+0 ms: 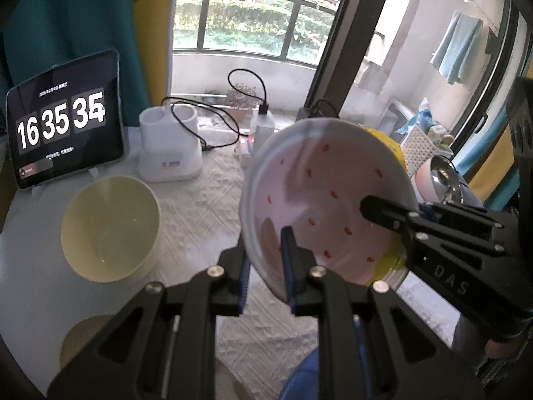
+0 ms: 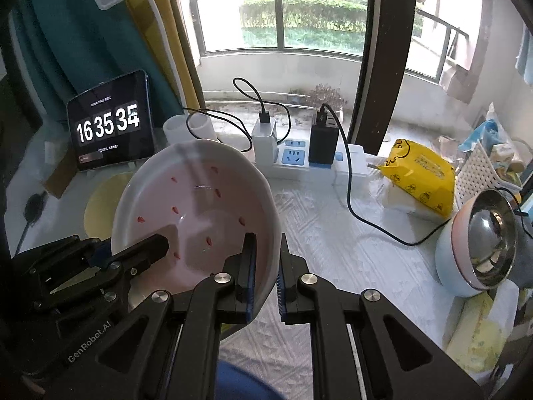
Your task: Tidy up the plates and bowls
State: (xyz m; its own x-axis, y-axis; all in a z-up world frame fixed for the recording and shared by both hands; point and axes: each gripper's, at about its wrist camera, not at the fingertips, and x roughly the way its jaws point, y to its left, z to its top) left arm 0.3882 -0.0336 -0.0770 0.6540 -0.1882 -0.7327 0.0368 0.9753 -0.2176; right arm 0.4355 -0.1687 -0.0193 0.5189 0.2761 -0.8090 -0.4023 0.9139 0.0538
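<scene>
A white bowl with a pink, red-flecked inside [image 1: 326, 200] [image 2: 200, 206] hangs tilted above the patterned tablecloth, held by both grippers. My left gripper [image 1: 266, 256] [image 2: 146, 256] is shut on its left rim, one finger inside and one outside. On the opposite rim my right gripper [image 2: 265, 256] [image 1: 383, 220] is shut the same way. A cream bowl [image 1: 110, 230] [image 2: 103, 206] stands on the table to the left, below the held bowl. A steel-lined bowl with a pink and blue shell [image 2: 483, 240] [image 1: 439, 176] sits at the right.
At the back stand a tablet clock [image 1: 66, 126] [image 2: 110, 126], a white holder [image 1: 170, 146], a power strip with chargers and cables [image 2: 293, 156], and a yellow packet [image 2: 419, 176]. A white basket [image 2: 476, 173] is at the right. A beige dish [image 1: 83, 340] lies near the front left.
</scene>
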